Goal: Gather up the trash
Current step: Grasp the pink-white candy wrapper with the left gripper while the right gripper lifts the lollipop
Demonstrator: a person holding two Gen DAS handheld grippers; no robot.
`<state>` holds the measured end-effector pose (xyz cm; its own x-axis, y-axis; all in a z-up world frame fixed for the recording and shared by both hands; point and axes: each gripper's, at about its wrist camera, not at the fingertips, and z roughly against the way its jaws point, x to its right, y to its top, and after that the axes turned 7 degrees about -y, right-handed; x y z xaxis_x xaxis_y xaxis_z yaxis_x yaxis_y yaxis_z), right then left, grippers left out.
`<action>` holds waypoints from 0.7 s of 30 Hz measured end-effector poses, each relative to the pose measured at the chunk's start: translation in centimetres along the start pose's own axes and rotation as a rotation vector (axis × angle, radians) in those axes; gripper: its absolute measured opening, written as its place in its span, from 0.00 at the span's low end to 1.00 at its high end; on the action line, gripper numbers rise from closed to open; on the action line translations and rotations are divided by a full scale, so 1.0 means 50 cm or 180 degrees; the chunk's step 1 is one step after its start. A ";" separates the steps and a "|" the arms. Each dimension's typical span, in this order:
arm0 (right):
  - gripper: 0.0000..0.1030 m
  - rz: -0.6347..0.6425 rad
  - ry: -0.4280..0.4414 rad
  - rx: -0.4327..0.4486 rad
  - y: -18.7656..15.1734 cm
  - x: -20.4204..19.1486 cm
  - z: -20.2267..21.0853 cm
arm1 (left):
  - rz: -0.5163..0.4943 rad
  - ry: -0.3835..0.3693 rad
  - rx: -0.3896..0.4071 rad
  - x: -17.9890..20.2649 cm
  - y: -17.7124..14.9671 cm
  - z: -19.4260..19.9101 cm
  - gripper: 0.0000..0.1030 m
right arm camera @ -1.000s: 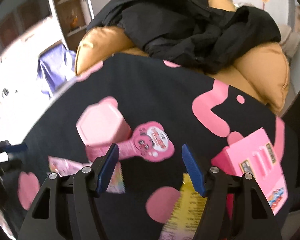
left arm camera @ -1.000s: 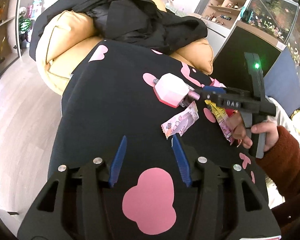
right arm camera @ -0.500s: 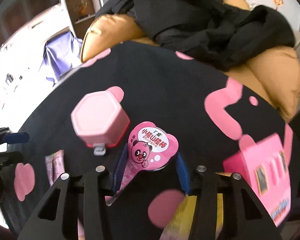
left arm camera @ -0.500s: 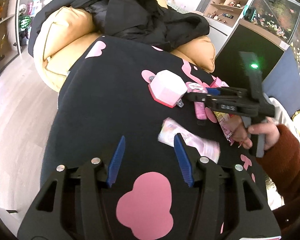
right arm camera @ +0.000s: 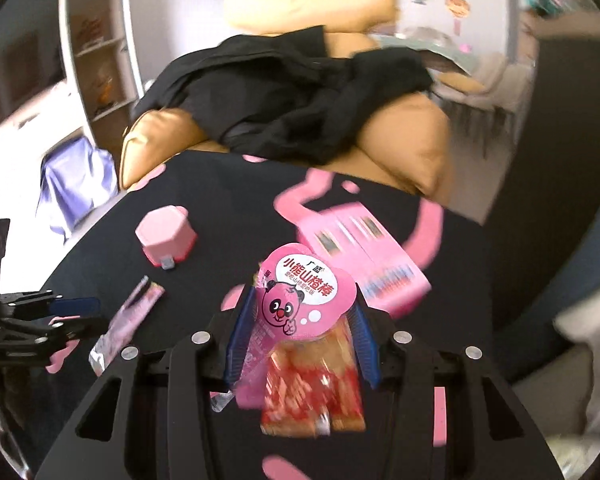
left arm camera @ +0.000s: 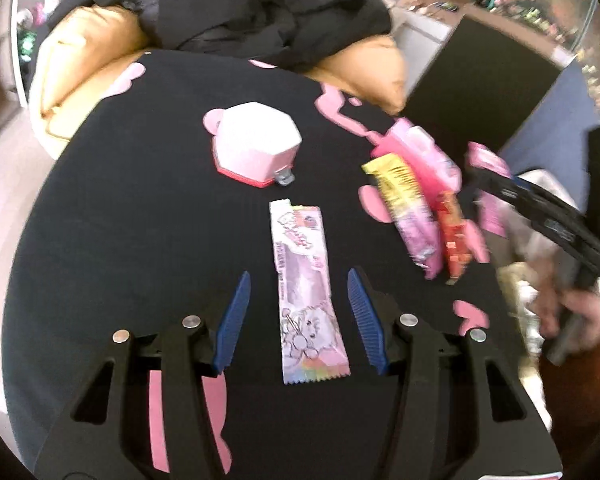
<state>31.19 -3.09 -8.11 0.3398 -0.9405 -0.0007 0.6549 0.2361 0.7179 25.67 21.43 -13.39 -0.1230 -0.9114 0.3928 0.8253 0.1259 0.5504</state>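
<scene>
My right gripper [right arm camera: 302, 312] is shut on a pink bear-face snack wrapper [right arm camera: 306, 292] and holds it above the black cloth with pink shapes [right arm camera: 220, 192]. My left gripper [left arm camera: 298, 300] is open, with its fingers on either side of a long pale pink wrapper [left arm camera: 306, 292] that lies flat on the cloth [left arm camera: 140, 208]; that wrapper also shows in the right wrist view [right arm camera: 128, 316]. A yellow and pink wrapper [left arm camera: 408, 208] and a red wrapper [left arm camera: 454, 236] lie to the right. The right gripper [left arm camera: 500, 184] shows blurred at the far right.
A pink hexagonal box [left arm camera: 256, 148] stands on the cloth, also in the right wrist view [right arm camera: 166, 236]. A flat pink carton [right arm camera: 364, 252] lies at the right. Behind are tan cushions [right arm camera: 404, 144] with a black jacket [right arm camera: 284, 96]. Shelves [right arm camera: 96, 48] stand at the left.
My right gripper shut on the bear-face wrapper and lifted it away to the right. My left gripper moved forward until the long pale pink wrapper lies between its open fingers.
</scene>
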 end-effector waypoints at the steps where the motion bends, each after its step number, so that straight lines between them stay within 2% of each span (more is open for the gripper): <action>1: 0.42 -0.0065 -0.0012 0.0003 -0.010 0.013 0.006 | -0.0042 0.0083 0.0003 0.014 -0.002 -0.009 0.47; 7: 0.42 -0.0317 -0.0072 0.0044 -0.079 0.071 0.055 | -0.0118 0.0456 -0.0044 0.042 -0.013 -0.045 0.47; 8: 0.42 -0.0330 -0.0079 0.0050 -0.093 0.077 0.065 | -0.0131 0.0500 -0.0024 0.046 -0.014 -0.046 0.43; 9: 0.42 -0.0340 -0.0078 0.0052 -0.104 0.081 0.072 | -0.0142 0.0523 -0.0031 0.048 -0.014 -0.048 0.34; 10: 0.42 -0.0357 -0.0072 0.0057 -0.113 0.085 0.079 | -0.0145 0.0545 -0.0042 0.054 -0.015 -0.051 0.28; 12: 0.42 -0.0398 -0.0056 0.0070 -0.130 0.095 0.093 | -0.0149 0.0586 -0.0005 0.065 -0.018 -0.047 0.21; 17: 0.42 -0.0480 -0.0052 0.0219 -0.157 0.125 0.154 | -0.0324 0.0559 0.0125 0.125 -0.022 -0.016 0.17; 21: 0.42 -0.0474 -0.0089 0.0394 -0.169 0.143 0.216 | -0.0418 0.0397 0.0297 0.183 -0.029 0.028 0.17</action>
<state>20.78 -14.45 -6.69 0.2254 -0.9696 -0.0952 0.6078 0.0636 0.7915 22.57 13.44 -9.58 -0.1523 -0.9631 0.2220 0.7513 0.0331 0.6591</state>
